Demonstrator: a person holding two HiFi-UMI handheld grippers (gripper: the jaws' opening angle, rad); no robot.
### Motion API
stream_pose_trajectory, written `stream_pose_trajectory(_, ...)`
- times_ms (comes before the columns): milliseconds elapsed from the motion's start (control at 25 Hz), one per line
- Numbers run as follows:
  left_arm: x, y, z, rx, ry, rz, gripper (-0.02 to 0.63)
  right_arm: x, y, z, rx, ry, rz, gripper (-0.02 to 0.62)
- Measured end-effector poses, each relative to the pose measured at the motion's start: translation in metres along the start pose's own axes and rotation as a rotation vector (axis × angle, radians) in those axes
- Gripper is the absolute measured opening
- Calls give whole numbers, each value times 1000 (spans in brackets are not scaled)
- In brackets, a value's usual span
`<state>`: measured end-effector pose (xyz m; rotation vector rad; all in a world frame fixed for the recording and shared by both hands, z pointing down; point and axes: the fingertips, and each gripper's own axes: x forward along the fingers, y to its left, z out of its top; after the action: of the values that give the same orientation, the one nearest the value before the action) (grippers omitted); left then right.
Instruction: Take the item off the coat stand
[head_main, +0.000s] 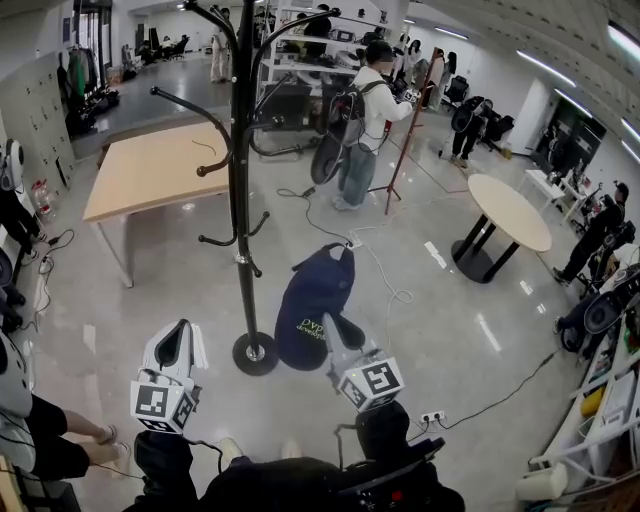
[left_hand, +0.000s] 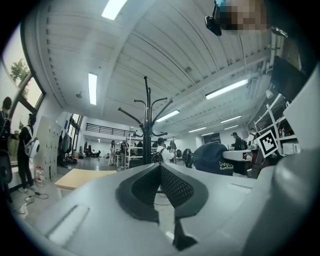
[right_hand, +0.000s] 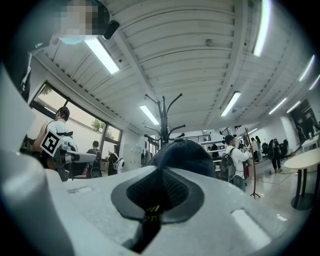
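1. The cap (head_main: 312, 300) is soft navy cloth with a rounded crown and small yellow-green stitched lettering; it is off the coat stand (head_main: 241, 200) and hangs just right of the stand's round base in the head view.
2. The right gripper (head_main: 338, 330) has its jaws pinched together on the cap's fabric; in the right gripper view the dimpled black pads (right_hand: 172, 192) clamp a dark fold bearing yellow stitching, and the crown (right_hand: 185, 155) bulges beyond them.
3. The left gripper (head_main: 178, 342) has its jaws closed with nothing between them; its mesh-textured pads (left_hand: 172, 186) meet at the tip.
4. The coat stand is a slim black metal pole with curved hooks; its hooks are bare.
5. The floor (head_main: 430, 300) is glossy grey; a pale wooden rectangular table (head_main: 150, 170) stands behind the stand.
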<state>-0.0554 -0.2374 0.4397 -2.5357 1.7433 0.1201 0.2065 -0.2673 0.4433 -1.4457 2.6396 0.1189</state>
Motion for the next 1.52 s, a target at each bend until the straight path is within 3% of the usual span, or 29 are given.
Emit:
stream_pose_trajectory(520,2,-29,-8,-5,6,16,3,-23,-23,-6,-5,10,-2,8)
stream_pose_trajectory(1520,0,-40,-5,6,8,43,3,-34,-26,-14,28,14,21,8)
